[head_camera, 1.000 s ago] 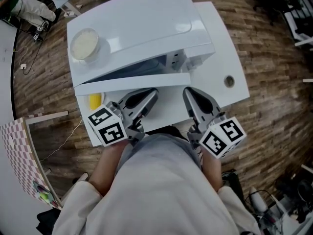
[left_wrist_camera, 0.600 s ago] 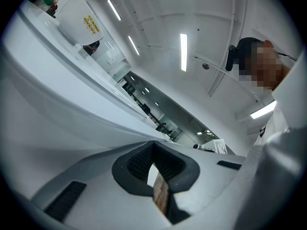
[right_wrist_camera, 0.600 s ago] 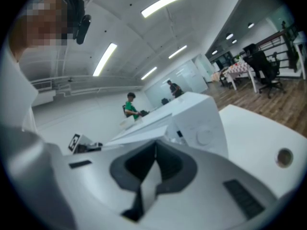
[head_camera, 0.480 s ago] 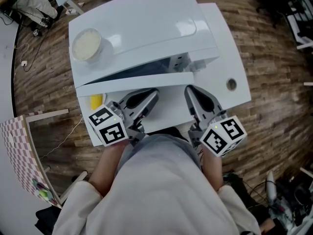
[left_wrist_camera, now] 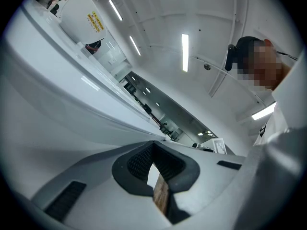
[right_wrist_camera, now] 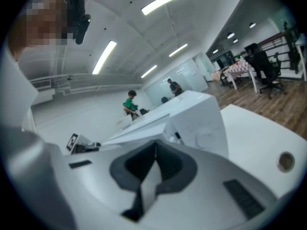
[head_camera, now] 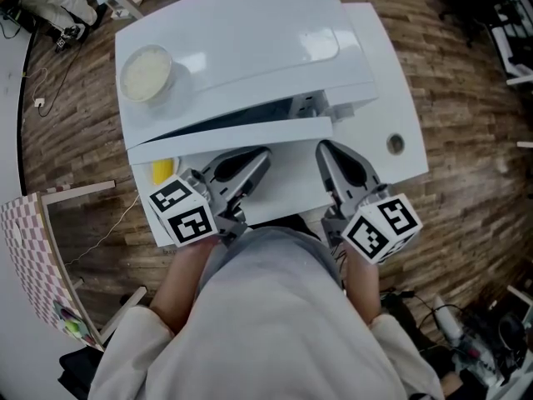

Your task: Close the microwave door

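While microwave door hangs ajar at frame centre, dark gap behind it, I hold left gripper and right gripper just below. Both jaw pairs together, empty; likely set for pushing, not grasping.

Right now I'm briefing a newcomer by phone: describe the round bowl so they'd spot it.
Find the white microwave on the white table. On its top, near the left edge, sits a round cream-coloured bowl, the only thing up there.
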`<state>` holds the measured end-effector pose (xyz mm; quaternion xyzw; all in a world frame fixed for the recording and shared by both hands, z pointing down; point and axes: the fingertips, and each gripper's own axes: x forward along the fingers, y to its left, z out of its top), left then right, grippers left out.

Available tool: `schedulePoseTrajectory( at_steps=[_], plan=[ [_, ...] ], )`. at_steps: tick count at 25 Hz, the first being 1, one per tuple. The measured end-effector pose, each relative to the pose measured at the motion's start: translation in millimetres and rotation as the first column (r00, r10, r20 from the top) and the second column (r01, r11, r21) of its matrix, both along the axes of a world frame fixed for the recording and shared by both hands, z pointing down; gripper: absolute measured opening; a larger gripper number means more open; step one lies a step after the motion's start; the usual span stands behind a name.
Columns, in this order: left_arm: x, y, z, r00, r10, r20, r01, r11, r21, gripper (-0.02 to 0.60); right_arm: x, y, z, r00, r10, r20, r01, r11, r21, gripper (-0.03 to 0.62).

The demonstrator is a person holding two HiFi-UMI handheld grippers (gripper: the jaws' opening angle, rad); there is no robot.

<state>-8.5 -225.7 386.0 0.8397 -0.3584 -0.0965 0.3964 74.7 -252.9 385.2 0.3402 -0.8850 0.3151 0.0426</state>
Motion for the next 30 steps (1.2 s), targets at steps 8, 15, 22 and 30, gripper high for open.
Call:
schedulePoseTrajectory(
  at_steps=[8,15,22,30],
  plan=[
    [-4,-1,1,1.000,-0.027,0.008,0.027,1.000,0.002,0.017,-3,-6,1,1.000,-0.009,-0.003,0.009,1.000,0.003,0.023],
    [-7,-3,4,0.999,-0.035,0.000,0.035,0.999,-0.004,0.017,-5,-12,1,1.000,-0.005,-0.002,0.005,1.000,0.005,0.023],
    [-13,-7,6,0.999,-0.049,0.006,0.049,0.999,-0.014,0.017,-7,-18,1,1.000,-0.006,-0.001,0.006,1.000,0.002,0.023],
    [-17,-11,7,0.998,-0.056,0.004,0.056,0.998,-0.020,0.017,-13,-24,1,1.000,-0.011,0.000,0.011,1.000,-0.001,0.023]
  ],
)
